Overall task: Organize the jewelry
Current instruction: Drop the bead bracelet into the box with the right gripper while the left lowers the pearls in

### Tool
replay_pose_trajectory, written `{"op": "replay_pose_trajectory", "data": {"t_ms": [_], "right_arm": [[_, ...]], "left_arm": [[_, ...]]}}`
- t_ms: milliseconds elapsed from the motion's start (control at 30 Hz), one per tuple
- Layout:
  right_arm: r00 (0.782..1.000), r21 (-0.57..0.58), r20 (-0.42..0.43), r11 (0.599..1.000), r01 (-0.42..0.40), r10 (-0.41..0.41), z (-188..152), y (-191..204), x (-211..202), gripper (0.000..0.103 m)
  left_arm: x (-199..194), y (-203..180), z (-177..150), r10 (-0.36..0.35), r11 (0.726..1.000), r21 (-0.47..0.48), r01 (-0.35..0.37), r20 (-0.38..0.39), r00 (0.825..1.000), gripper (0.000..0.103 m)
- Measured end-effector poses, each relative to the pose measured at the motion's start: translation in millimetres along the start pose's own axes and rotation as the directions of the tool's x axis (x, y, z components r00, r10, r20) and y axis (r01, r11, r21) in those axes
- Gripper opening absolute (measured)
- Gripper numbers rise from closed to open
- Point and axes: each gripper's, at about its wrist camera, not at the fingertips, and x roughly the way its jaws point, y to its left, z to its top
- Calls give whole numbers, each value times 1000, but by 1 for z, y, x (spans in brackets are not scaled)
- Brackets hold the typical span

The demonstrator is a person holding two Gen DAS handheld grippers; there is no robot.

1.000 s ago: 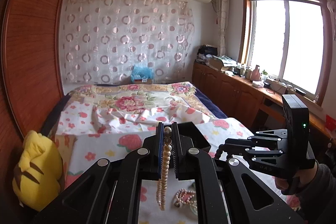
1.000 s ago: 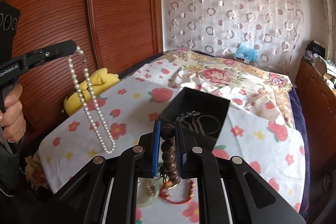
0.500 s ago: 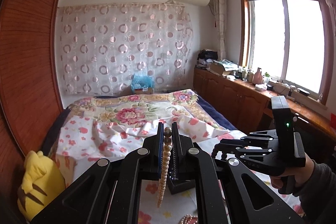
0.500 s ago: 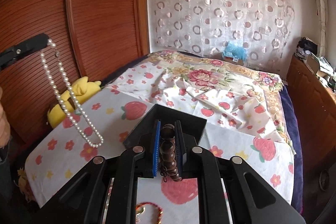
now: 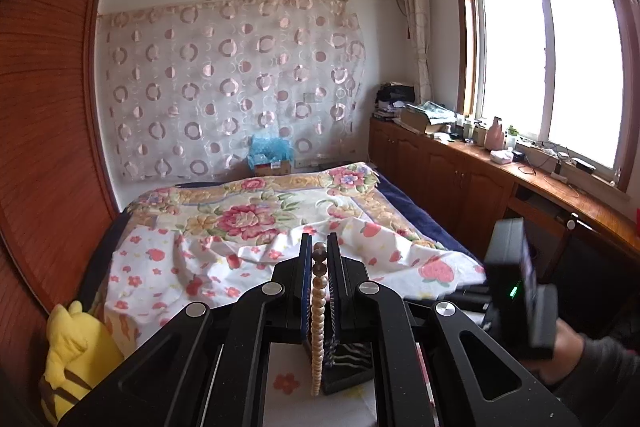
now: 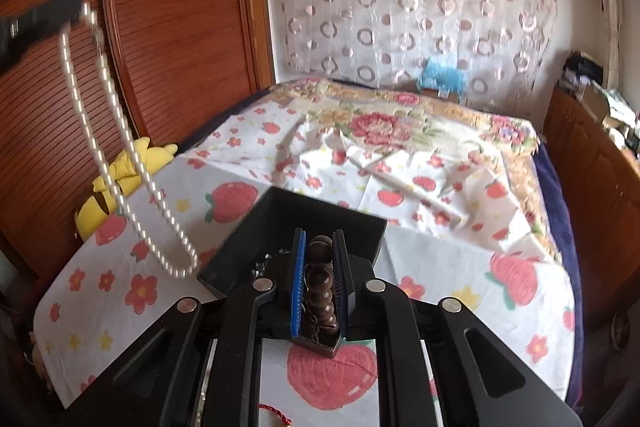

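My left gripper (image 5: 319, 255) is shut on a white pearl necklace (image 5: 318, 323) that hangs down from its jaws. In the right wrist view the same necklace (image 6: 120, 147) dangles in a long loop from the left gripper's tip (image 6: 60, 9), its low end beside the left edge of the black jewelry box (image 6: 304, 223). My right gripper (image 6: 320, 247) is shut on a dark brown wooden bead bracelet (image 6: 320, 279) right over the near part of the open box. A corner of the box (image 5: 348, 363) shows below the left jaws.
The box stands on a strawberry-print sheet (image 6: 460, 267) over the bed. A red cord bracelet (image 6: 276, 413) lies near the front edge. A yellow plush toy (image 6: 120, 183) sits by the wooden wardrobe (image 6: 160, 27). Wooden cabinets (image 5: 460, 175) run under the window.
Both grippers have moved forward and down toward the box. The pearl necklace has swung closer to the box's left edge. The right gripper has dropped lower at the right of the left wrist view.
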Motion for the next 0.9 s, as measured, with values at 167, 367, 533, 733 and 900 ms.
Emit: {"op": "replay_pose_trajectory", "data": {"t_ms": [167, 367, 533, 733, 900], "right_arm": [[1000, 32, -14, 999, -19, 19, -8, -7, 9, 15], [999, 40, -13, 999, -32, 33, -13, -8, 9, 15], [999, 63, -16, 997, -40, 41, -17, -13, 10, 34], [999, 87, 8, 995, -53, 52, -26, -18, 1, 48], [999, 90, 12, 995, -51, 51, -39, -22, -8, 48]], "left_arm": [[6, -13, 19, -5, 1000, 15, 5, 16, 1000, 7], [24, -29, 24, -2, 999, 38, 2, 4, 1000, 7], [50, -28, 10, 3, 1000, 31, -2, -43, 999, 7], [83, -18, -17, -27, 1000, 12, 29, -109, 994, 7], [95, -13, -32, -37, 999, 4, 38, -144, 989, 7]]}}
